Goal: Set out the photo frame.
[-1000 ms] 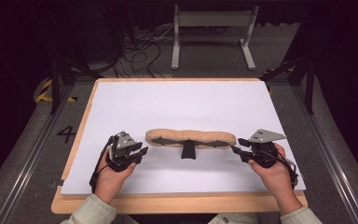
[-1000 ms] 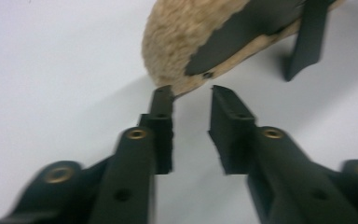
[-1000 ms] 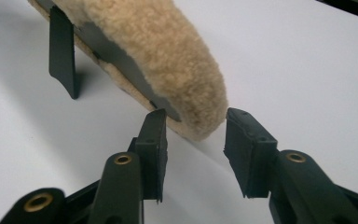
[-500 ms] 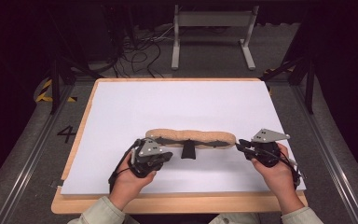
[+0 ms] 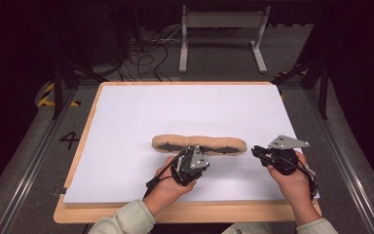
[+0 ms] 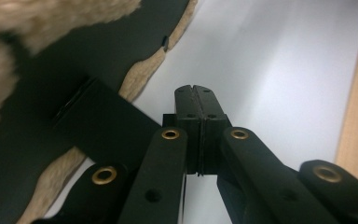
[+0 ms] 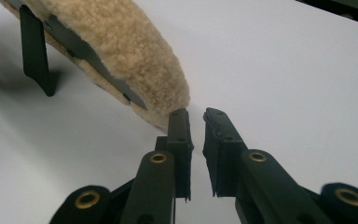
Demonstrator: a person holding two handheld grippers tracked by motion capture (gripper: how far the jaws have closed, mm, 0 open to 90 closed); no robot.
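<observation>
So the fleecy pad [image 5: 199, 143] is laid lengthwise across the worktop [image 5: 126, 117]. Its middle strap [image 6: 107, 130] is found just beside the left gripper [image 5: 190, 163], jaws pressed together on nothing. The right gripper [image 5: 258, 151], jaws lately narrowed to an empty slit, is parked at its end.

This looks like a lab or test studio, not a home. A wooden board topped with a white sheet [image 5: 185, 112] sits on grey carpet. At twelve o'clock, loose black cables [image 5: 146, 58] and a grey metal stand's feet [image 5: 220, 22]; at nine, a painted number four [image 5: 70, 140] and yellow-black hazard tape [image 5: 46, 95]; dark surroundings.
</observation>
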